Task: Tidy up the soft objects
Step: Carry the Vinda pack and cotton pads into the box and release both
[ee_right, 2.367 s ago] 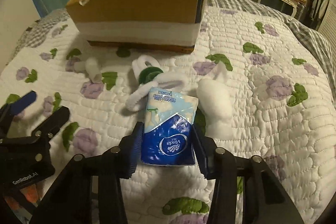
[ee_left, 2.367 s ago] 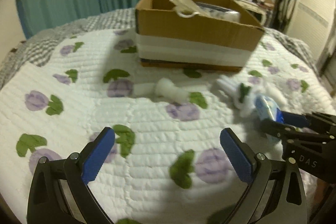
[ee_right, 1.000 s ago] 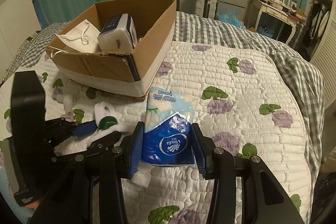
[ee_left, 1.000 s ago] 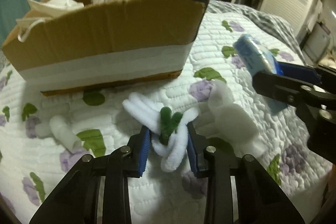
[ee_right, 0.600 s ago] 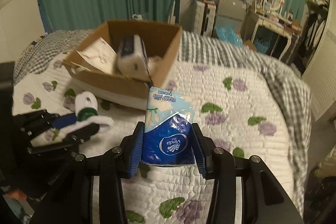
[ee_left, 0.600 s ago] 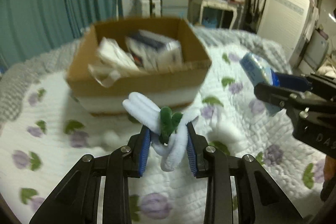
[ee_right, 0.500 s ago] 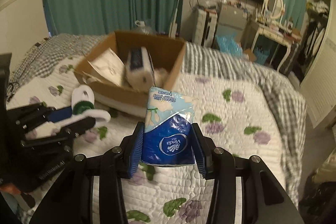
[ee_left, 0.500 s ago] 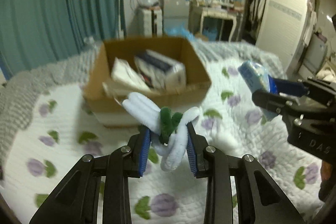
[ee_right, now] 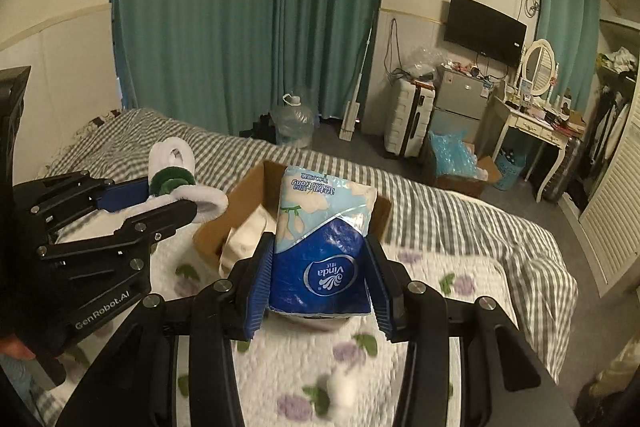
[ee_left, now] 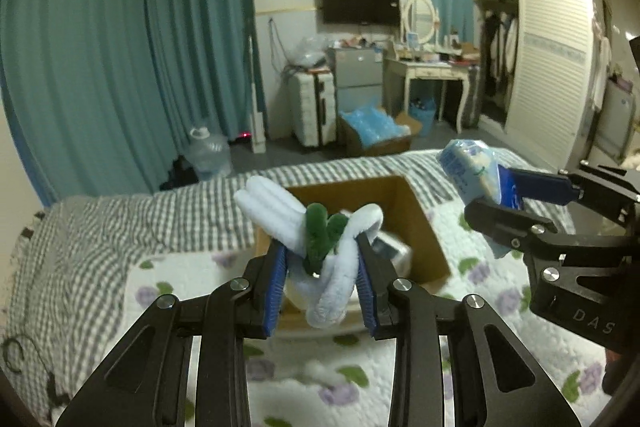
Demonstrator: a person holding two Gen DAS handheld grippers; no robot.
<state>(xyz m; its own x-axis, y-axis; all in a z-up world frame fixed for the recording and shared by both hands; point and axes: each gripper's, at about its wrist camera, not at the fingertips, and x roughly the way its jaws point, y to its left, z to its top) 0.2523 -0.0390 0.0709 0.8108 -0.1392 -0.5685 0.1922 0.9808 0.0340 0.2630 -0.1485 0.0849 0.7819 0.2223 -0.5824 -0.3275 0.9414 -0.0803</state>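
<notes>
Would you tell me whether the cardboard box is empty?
Not empty: the cardboard box already holds a wrapped pack and white material.

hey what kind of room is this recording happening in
Most likely a lived-in bedroom: a bed with a quilted floral cover, a dressing table with an oval mirror, and a louvered wardrobe.

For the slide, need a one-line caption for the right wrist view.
Right gripper grips a blue tissue pack above the cardboard box, left gripper alongside holding a white-and-green fuzzy toy.

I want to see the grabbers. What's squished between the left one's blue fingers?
A fluffy white-and-green pipe-cleaner flower sits squeezed between the left gripper's blue pads, in the left wrist view.
</notes>
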